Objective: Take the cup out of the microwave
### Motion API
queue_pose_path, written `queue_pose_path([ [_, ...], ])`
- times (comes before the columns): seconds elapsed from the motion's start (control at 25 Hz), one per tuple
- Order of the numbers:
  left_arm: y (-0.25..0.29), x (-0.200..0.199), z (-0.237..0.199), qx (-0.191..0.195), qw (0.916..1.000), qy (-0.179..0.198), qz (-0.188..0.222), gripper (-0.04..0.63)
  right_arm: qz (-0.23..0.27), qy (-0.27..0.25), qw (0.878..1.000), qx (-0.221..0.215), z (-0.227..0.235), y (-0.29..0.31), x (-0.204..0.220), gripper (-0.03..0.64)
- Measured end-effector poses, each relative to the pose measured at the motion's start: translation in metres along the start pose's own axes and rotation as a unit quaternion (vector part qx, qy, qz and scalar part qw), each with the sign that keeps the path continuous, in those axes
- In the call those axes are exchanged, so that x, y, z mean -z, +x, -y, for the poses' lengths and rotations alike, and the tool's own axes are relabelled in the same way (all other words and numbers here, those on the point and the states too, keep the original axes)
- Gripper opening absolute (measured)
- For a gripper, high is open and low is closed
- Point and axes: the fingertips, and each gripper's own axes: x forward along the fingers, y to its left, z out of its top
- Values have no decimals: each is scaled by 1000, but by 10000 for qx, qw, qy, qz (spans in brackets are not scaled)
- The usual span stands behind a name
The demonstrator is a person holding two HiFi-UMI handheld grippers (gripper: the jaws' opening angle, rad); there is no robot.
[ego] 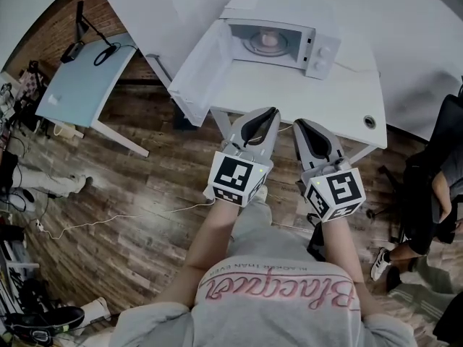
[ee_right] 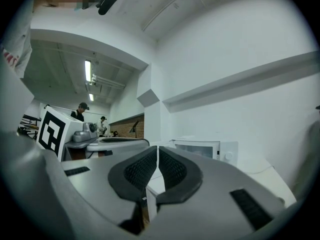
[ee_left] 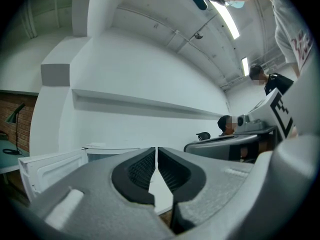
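1 cup [ego: 268, 40]: inside microwave [ego: 320, 55], on turntable, untouched. 1 microwave, door [ego: 197, 74] swung wide to left, sits at back of white table [ego: 304, 100]. 2 grippers: left gripper [ego: 271, 112] and right gripper [ego: 298, 123], side by side over table's near edge, well short of cup. Both jaws pressed together, nothing between. 2nd table, blue desk [ego: 83, 85], off left with 1 lamp [ego: 79, 31].

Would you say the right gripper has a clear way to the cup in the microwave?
Probably yes: the microwave door stands open, the cup sits exposed inside, and bare table lies before the right gripper. Its jaws are shut, though.
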Motion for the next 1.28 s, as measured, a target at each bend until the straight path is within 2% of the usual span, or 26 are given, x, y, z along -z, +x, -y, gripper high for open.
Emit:
queue_pose_path([
  [0.6,52,19,-52,150,9997,-138,-104,6,-220,50,9997,105,37,64,10,12],
  [0.96,98,24,-80,296,9995,-83,-112,6,-197,-77,9996,192,67,101,7,11],
  [1.28,131,33,-108,448,9988,-102,-150,6,-254,-34,9986,455,94,136,12,12],
])
